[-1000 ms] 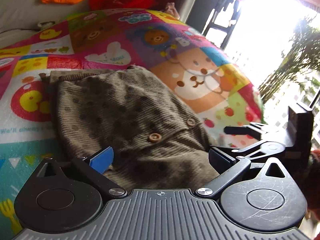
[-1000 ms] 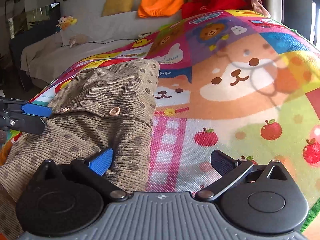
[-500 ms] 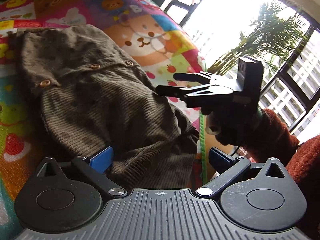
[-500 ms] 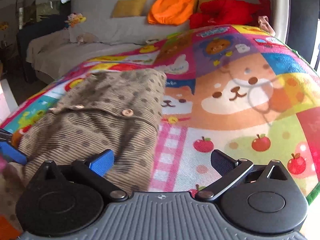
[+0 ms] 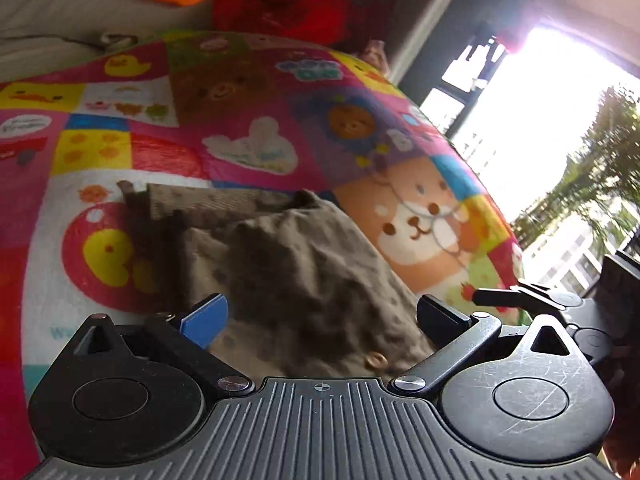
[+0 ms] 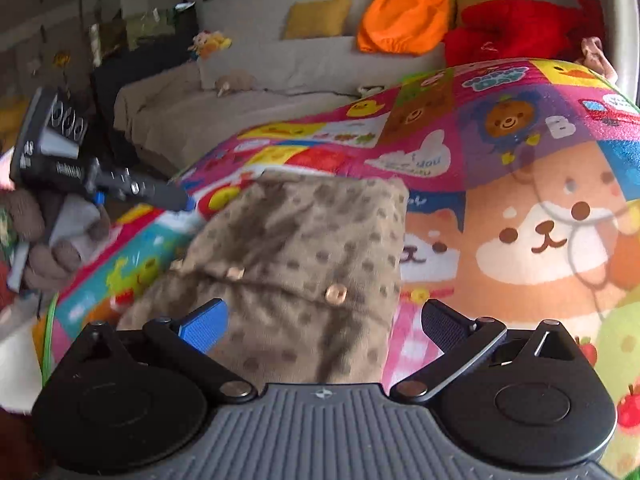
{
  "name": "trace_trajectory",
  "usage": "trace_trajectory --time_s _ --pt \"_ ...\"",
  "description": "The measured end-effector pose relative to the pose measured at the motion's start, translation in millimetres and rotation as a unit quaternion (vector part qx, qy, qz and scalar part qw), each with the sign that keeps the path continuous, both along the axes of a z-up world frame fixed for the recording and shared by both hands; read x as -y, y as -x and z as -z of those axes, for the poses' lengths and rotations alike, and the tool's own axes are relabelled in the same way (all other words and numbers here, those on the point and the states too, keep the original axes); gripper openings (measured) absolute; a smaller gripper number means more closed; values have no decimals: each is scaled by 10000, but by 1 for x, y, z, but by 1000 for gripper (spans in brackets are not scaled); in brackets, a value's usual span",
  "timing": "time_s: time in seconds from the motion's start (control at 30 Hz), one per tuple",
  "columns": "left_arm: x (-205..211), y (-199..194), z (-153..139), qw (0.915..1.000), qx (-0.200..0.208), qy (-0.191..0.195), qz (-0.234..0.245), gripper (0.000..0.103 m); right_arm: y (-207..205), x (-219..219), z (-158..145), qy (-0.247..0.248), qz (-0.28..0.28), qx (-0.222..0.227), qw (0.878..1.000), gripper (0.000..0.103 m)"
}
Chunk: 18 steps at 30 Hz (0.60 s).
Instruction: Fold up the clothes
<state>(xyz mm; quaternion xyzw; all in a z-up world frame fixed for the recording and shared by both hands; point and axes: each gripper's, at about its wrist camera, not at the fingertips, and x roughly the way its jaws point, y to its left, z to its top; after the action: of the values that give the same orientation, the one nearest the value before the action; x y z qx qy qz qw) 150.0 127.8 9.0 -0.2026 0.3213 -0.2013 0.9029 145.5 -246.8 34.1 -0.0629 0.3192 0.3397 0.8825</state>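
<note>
Left gripper (image 5: 322, 316): jaws apart, nothing between, hovering over brown dotted ribbed-knit cardigan (image 5: 296, 276). Right gripper (image 6: 324, 322): jaws apart too, nothing gripped, cardigan below. Cardigan lies folded, lumpy, on colourful cartoon-patchwork play mat (image 5: 248, 120). Right view alone shows round copper-toned buttons (image 6: 335, 293), grey sofa (image 6: 248, 92), orange cushion (image 6: 404, 20). Left view alone shows bright window (image 5: 552, 120).
</note>
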Motion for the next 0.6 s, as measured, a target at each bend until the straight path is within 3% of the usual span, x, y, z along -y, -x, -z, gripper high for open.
trace_trajectory --time_s 0.03,0.07,0.13,0.17,0.23,0.33,0.4,0.47,0.53,0.6 --pt "-4 -13 3 9999 -41 16 -156 95 -18 -4 -4 -136 124 -70 9998 103" --pt "-5 -23 5 9997 -27 -42 -250 82 -34 -10 -6 -176 220 -57 9996 103" --pt "-4 -42 10 9989 -78 -274 -378 71 -63 -23 -3 -27 434 62 9990 100" --pt "-3 -50 14 9982 -162 -380 -434 68 -76 -31 1 143 502 145 9985 91" --pt "-3 -63 23 9962 -359 -602 -524 63 -97 -42 17 609 585 220 9962 82" --pt "-8 -67 29 9929 -420 -987 -518 55 -121 -50 44 1045 580 37 9928 81" --pt "-15 -66 25 9911 -373 -1128 -599 63 -127 -46 46 940 578 -119 9938 81" --pt "-30 -71 20 9933 -322 -832 -738 77 -134 -41 40 649 628 -243 9956 81" --pt "-40 -83 19 9934 -415 -542 -925 83 -148 -39 34 227 758 -386 9961 81" --pt "-40 -101 23 9926 -492 -499 -996 83 -164 -41 32 -95 915 -523 9944 80"
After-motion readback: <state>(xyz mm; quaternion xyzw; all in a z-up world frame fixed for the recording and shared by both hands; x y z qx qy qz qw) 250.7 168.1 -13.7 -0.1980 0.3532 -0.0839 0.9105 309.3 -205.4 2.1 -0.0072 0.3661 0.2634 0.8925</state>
